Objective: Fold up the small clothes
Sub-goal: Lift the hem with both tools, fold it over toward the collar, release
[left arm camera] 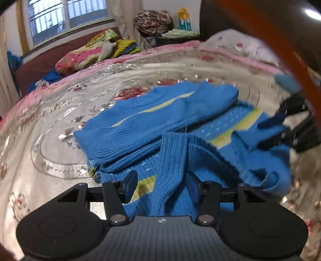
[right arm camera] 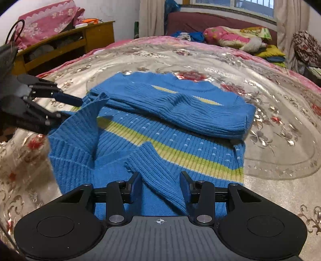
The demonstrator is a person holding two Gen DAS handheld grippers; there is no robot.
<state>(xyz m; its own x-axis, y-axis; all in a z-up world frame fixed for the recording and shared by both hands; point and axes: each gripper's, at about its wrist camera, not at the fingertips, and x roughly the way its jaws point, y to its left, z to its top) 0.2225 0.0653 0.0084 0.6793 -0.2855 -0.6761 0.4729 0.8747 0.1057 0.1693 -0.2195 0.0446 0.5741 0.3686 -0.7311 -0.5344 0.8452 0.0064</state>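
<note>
Lying on a floral bedspread (right arm camera: 270, 112), one blue knit sweater (right arm camera: 176, 144) with a single yellow-green stripe sits between two handheld grippers. Both sleeves are crossed over the body: one lies across the chest near the collar, the other runs diagonally toward the hem. The left gripper (left arm camera: 161, 183) has its jaws spread, and a ribbed fold of sweater passes between them without either pad visibly pressing on it. The right gripper (right arm camera: 160, 185) is likewise parted, with the cuffed sleeve end lying loose between its fingers. Seen from the right wrist, the left gripper juts in at the frame's left edge, beside the sweater's side, its body partly cut off. From the left wrist, the right gripper is only a blurred dark shape at the right edge, crossed by an orange band too smeared to identify. Beyond the bed are one window (left arm camera: 66, 18), a wooden shelf unit (right arm camera: 66, 44), and heaps of bedding (right arm camera: 236, 38), which cannot be counted.
</note>
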